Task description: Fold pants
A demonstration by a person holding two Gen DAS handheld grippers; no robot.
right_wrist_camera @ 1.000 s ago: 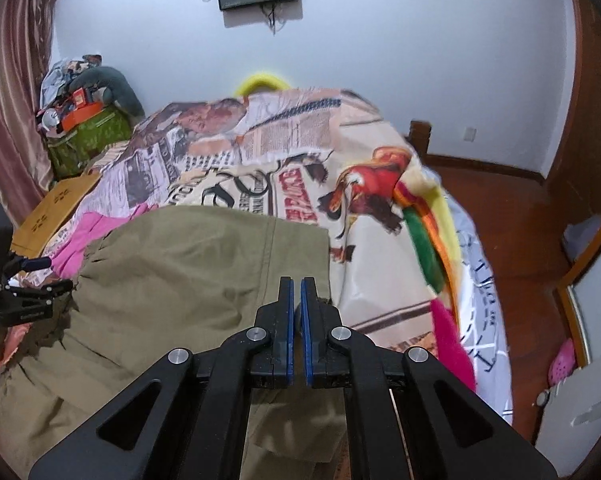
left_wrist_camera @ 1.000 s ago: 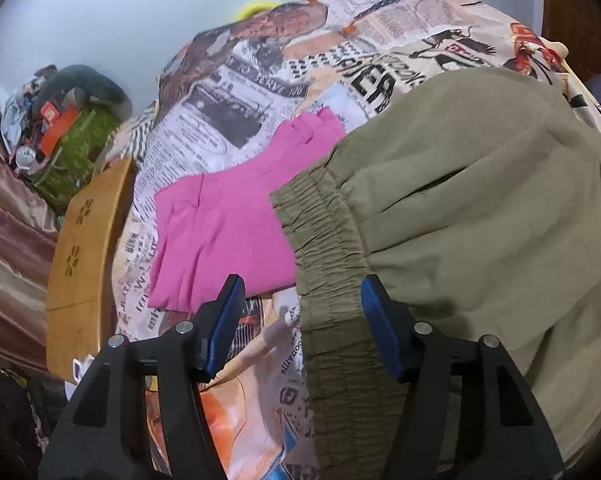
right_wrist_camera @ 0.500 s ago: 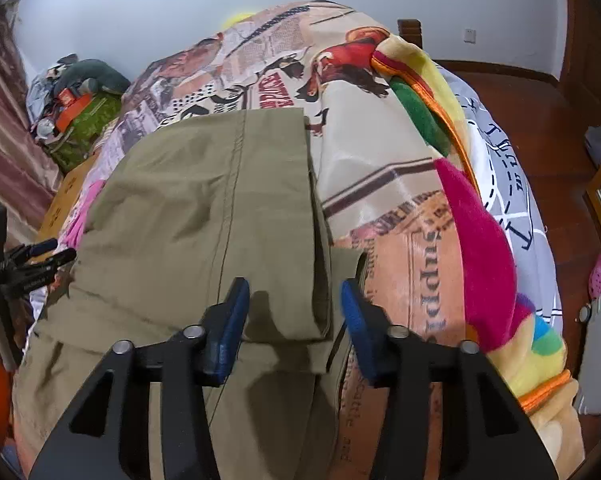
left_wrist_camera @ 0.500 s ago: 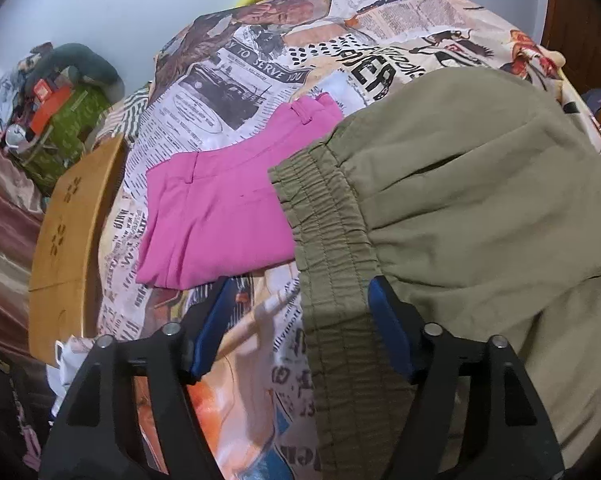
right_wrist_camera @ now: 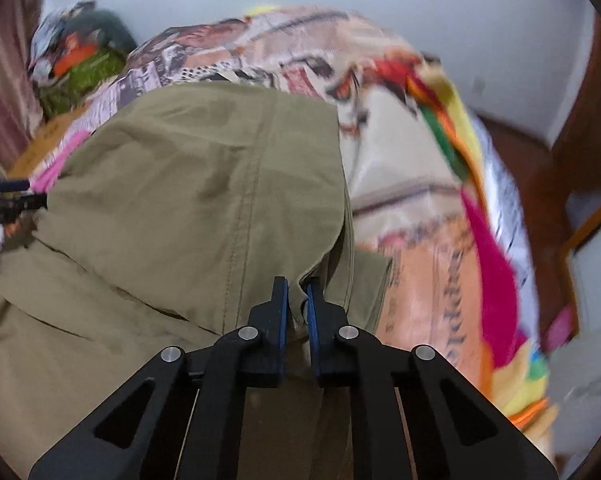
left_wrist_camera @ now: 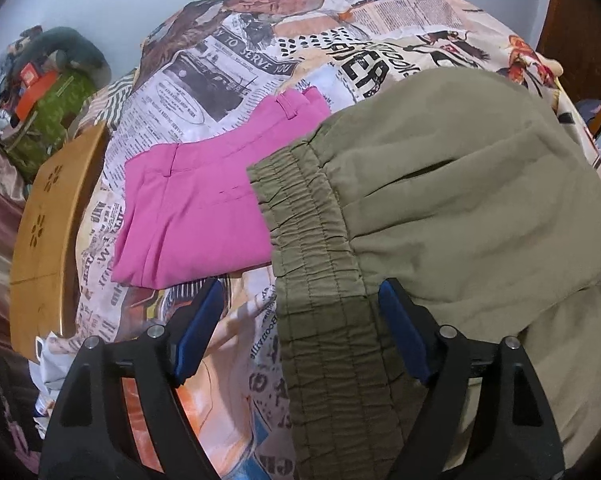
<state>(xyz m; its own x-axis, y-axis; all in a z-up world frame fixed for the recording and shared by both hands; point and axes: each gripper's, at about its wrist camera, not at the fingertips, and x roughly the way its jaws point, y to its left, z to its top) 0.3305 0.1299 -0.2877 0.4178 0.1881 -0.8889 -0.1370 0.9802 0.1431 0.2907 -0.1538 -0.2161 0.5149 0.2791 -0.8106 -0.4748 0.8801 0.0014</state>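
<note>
Left wrist: left gripper [left_wrist_camera: 300, 312] fingers spread wide, straddling the waistband of the olive pants [left_wrist_camera: 460, 208] on the bed [left_wrist_camera: 228, 64]; pink shorts [left_wrist_camera: 196, 212] just beside.
Right wrist, blurred: right gripper [right_wrist_camera: 298, 300] fingers pinching a pants [right_wrist_camera: 204, 184] fold.

place: home bedroom | bed [left_wrist_camera: 228, 80] with newsprint-pattern cover fills centre | curtain [right_wrist_camera: 0, 80] at 9 o'clock | clutter pile [left_wrist_camera: 40, 92] at 10 o'clock | wood floor [right_wrist_camera: 516, 144] at 3 o'clock
</note>
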